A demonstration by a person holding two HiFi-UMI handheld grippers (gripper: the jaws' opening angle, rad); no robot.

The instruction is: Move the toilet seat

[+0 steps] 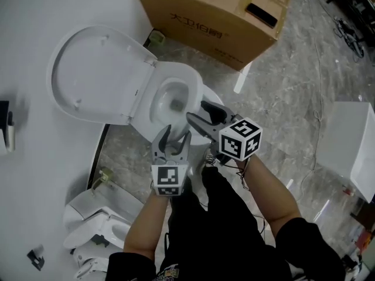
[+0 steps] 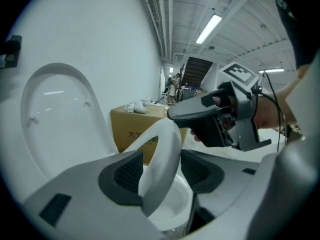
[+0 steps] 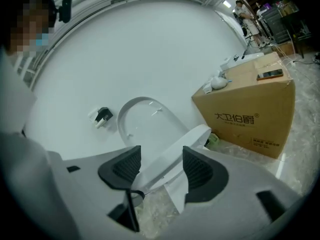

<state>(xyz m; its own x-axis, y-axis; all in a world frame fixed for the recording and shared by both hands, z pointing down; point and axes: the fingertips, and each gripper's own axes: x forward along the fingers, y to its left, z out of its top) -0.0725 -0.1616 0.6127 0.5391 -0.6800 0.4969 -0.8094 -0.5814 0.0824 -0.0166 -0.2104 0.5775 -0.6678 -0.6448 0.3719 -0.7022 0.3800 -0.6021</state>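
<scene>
The white toilet (image 1: 176, 127) stands against the white wall with its lid (image 1: 96, 78) raised back. The toilet seat (image 1: 194, 85) rings the bowl. My left gripper (image 1: 176, 132) straddles the seat's front rim; in the left gripper view the rim (image 2: 165, 149) stands between the pads with a thin gap at the right pad, so the jaws are open. My right gripper (image 1: 196, 110) is on the seat's right front rim. In the right gripper view the sloping seat edge (image 3: 175, 156) fills the space between both pads (image 3: 120, 171), which are shut on it.
A large cardboard box (image 1: 217, 16) with a phone (image 1: 262, 14) on top stands behind the toilet. Another white toilet part (image 1: 99, 227) lies at the lower left, and a white block (image 1: 351, 145) stands at the right. Cables run over the marble floor (image 1: 293, 92). A holder (image 3: 102, 115) hangs on the wall.
</scene>
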